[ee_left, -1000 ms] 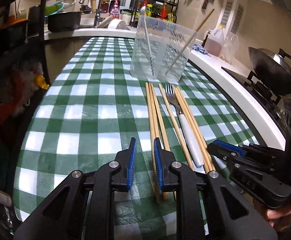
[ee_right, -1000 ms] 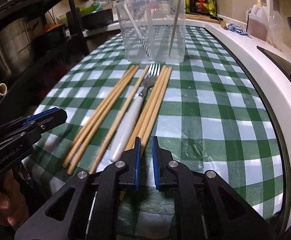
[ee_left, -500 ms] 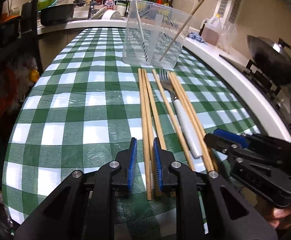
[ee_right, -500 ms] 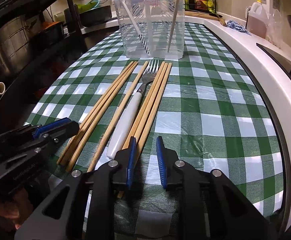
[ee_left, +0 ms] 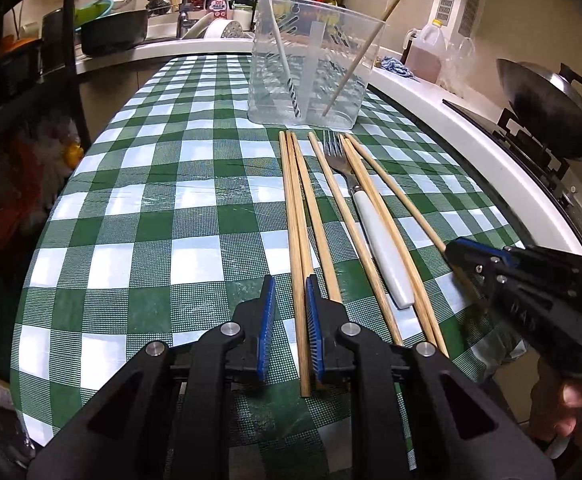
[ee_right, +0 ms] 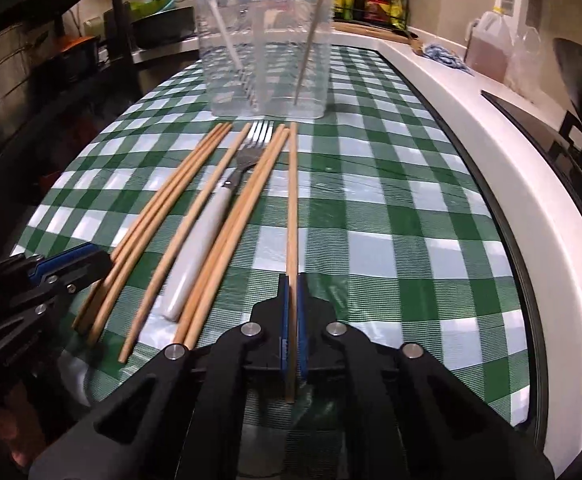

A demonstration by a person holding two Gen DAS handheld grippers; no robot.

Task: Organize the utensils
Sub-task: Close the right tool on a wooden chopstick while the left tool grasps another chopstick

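Several wooden chopsticks [ee_left: 295,208] and a white-handled fork [ee_left: 383,248] lie side by side on the green checked tablecloth [ee_left: 163,208]. Behind them stands a clear plastic container [ee_left: 315,68] holding a white utensil and one chopstick. My left gripper [ee_left: 290,284] stands slightly open over the near end of the leftmost chopstick [ee_left: 301,320], which lies loose between its pads. My right gripper [ee_right: 291,280] has its jaws closing, pads pressed on the rightmost chopstick [ee_right: 291,200], which is angled away from the fork [ee_right: 199,240]. Each gripper shows in the other's view: the right gripper [ee_left: 455,246], the left gripper [ee_right: 91,252].
A white counter edge [ee_right: 491,160] runs along the right of the cloth, with a wok [ee_left: 543,100] on the stove beyond it. An oil jug [ee_left: 427,52] and a blue cloth [ee_right: 443,54] sit at the back right. A sink and dark pot [ee_left: 115,32] are back left, a dark shelf left.
My right gripper opened a little, then closed on the rightmost chopstick and drew it apart from the others. My left gripper now straddles the leftmost chopstick's end.
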